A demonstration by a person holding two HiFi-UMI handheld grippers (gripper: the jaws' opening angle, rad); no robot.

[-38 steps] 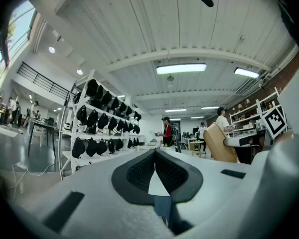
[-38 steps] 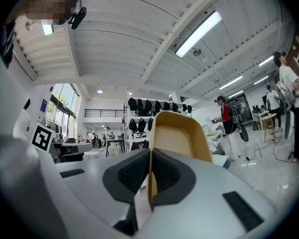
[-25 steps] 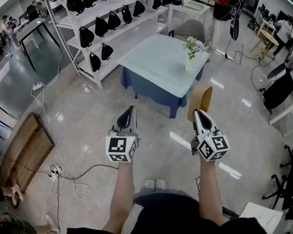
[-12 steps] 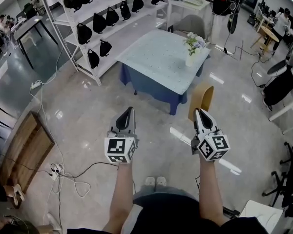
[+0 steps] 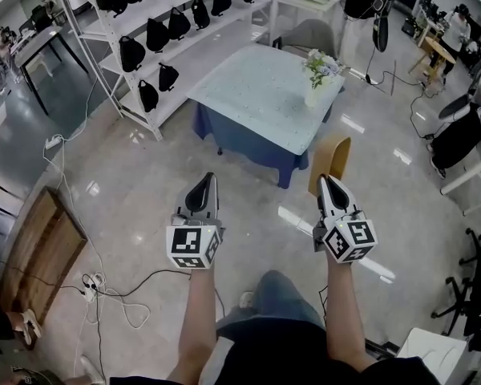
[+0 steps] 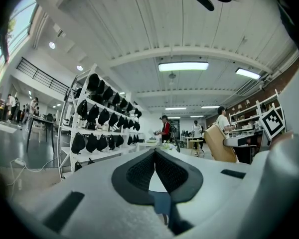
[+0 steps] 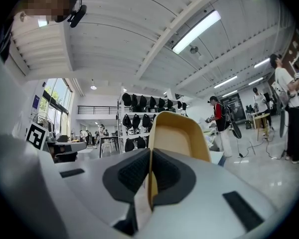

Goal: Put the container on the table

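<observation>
**A:** Where is the container relative to the table?

**B:** Off it. In the head view the tan container (image 5: 331, 160) hangs upright over the floor (image 5: 144, 183) on the near side of the table (image 5: 256, 103), close to its near right corner and clear of the top. The right hand-held gripper (image 5: 325, 183) holds it.

**A:** How does that one grip it?

**B:** The head view shows only the container rising beyond the jaw tips. The right gripper view tells the rest. The jaws are pinching one thin wall of the container (image 7: 179, 133), with a dark pad (image 7: 131, 176) pressed on each face, and the container's open side is turned toward the camera.

**A:** And the other one?

**B:** The left hand-held gripper (image 5: 210, 180) is level with the right one, also short of the table's near edge and to the left of the container. Its own view shows its jaws pressed together at the tips with nothing between them.

**A:** Anything on the table?

**B:** A vase of flowers (image 5: 316, 83) near its right edge, seen from above in the head view. The left gripper view adds the container (image 6: 219, 143) from the side. Beyond the table's far left side stands a shelf rack (image 5: 156, 34) of black bags.
</observation>
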